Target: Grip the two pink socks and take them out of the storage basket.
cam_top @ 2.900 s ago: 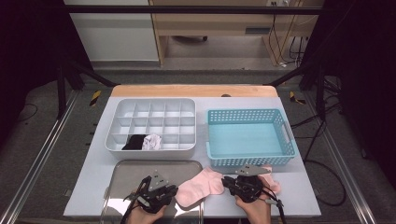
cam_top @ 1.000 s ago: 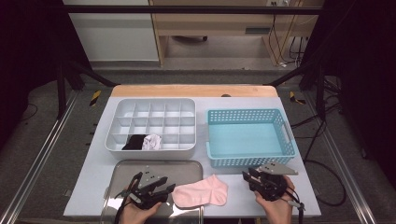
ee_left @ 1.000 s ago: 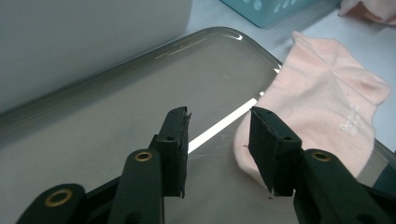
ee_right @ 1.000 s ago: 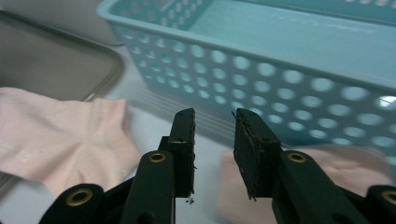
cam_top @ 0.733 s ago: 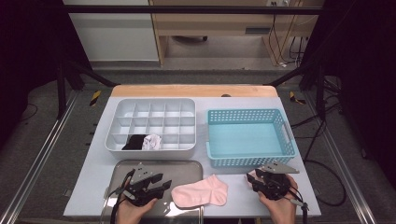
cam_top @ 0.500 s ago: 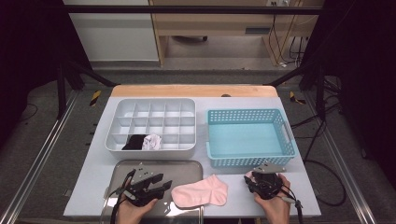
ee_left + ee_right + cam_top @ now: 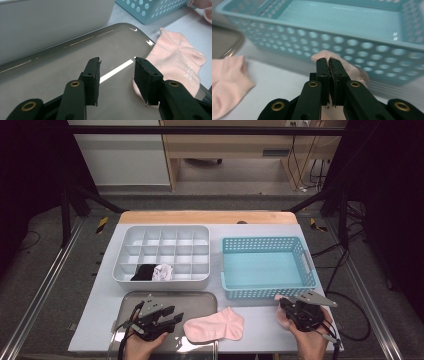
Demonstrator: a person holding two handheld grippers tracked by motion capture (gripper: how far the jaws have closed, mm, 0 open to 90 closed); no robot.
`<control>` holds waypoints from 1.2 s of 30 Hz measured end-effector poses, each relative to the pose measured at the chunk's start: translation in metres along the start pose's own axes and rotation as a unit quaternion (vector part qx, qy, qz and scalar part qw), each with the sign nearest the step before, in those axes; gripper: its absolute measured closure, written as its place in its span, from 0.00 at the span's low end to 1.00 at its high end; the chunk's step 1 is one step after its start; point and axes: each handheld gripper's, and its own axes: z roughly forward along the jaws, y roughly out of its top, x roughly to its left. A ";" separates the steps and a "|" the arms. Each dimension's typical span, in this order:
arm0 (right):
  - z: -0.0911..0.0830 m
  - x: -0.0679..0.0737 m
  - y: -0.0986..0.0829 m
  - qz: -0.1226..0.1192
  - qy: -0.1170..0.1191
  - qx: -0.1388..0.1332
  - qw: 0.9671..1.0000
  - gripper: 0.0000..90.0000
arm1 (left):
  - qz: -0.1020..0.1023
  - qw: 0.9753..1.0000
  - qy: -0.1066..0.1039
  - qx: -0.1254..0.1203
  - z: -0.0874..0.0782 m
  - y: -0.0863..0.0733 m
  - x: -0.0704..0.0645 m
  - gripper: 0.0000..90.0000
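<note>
The right gripper [image 7: 329,62] has its 2 jaws pressed together on a fold of a pink sock [image 7: 352,68], which bunches up around and behind the jaw tips. In the right gripper view this clamped sock sits just in front of the near wall of the blue basket [image 7: 367,47]; whether it touches that wall is hard to tell, since the wall is blurred. In the high view the right gripper [image 7: 299,312] is at the near right of the table [image 7: 260,327], just short of the basket's [image 7: 227,270] near right corner, with a bit of pink showing at its left side.

The left gripper [image 7: 116,72] has its jaws apart with nothing between them. It hangs over the grey tray [image 7: 62,57], and its right jaw tip is just beside the toe end of a second pink sock [image 7: 177,62]. That sock lies flat, partly over the tray's right edge and partly on the table. In the high view the left gripper [image 7: 170,316] points right toward this second sock [image 7: 216,325], which lies between the 2 grippers.

Behind the tray stands a white compartment box [image 7: 165,232]. Its front row holds a black item [image 7: 145,272] and a white patterned item [image 7: 162,272] in neighbouring cells.
</note>
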 end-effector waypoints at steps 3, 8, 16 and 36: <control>-0.001 -0.011 -0.003 0.021 -0.031 -0.004 0.999 0.97 | -0.002 1.000 0.001 -0.001 0.000 0.000 0.000 0.61; 0.016 -0.020 -0.014 0.033 -0.024 0.026 0.999 0.92 | -0.001 1.000 0.000 0.001 0.001 0.000 -0.001 0.61; -0.004 -0.013 -0.005 -0.002 0.020 -0.013 1.000 0.81 | -0.004 1.000 -0.002 -0.002 -0.001 0.000 0.000 0.60; 0.014 0.002 -0.030 -0.072 0.073 0.110 0.989 0.74 | 0.001 1.000 -0.005 -0.011 -0.005 0.000 -0.003 0.60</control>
